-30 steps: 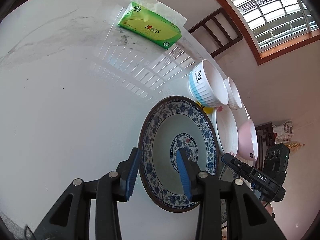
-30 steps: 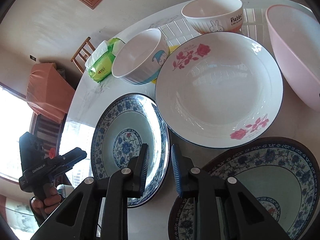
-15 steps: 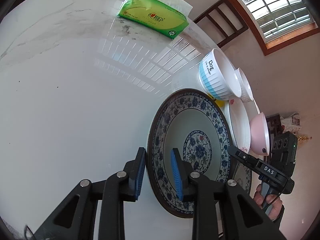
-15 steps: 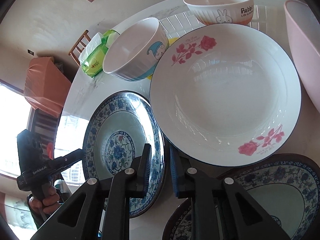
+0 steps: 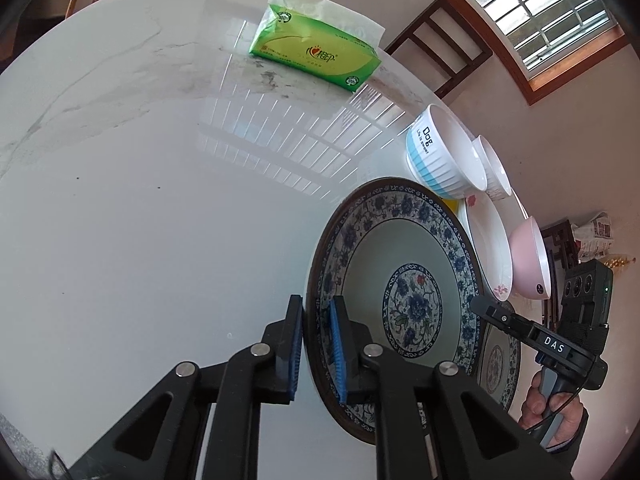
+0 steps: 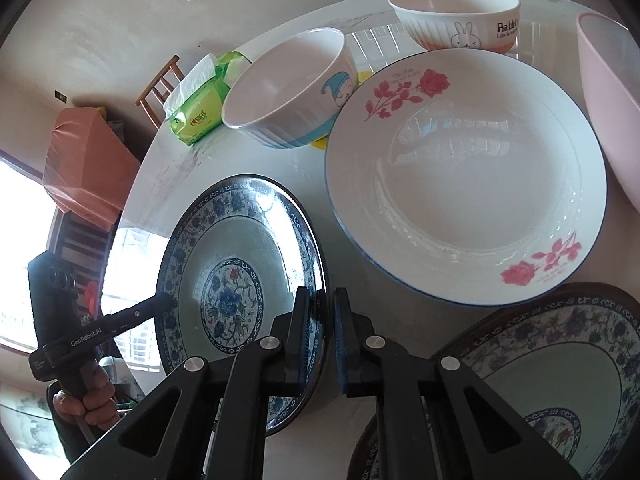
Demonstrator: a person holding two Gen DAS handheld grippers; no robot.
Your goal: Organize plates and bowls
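Both tongs [image 5: 316,344] [image 6: 322,338] astride blue-patterned plate [image 5: 400,264] rim

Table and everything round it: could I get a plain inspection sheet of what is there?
Surface: glossy white table, grey smudges near the far edge.
Job's things: near blue plate, second blue plate, rose plate, Dog bowl, rabbit bowl, pink bowl; none stacked.
Clutter: green tissue pack.
Grippers: left gripper and right gripper each have their fingers astride opposite rims of the near blue plate; whether they are clamped is unclear.
Cables: thin black lead by the right gripper's handle.
Surroundings: wooden chair, barred window.
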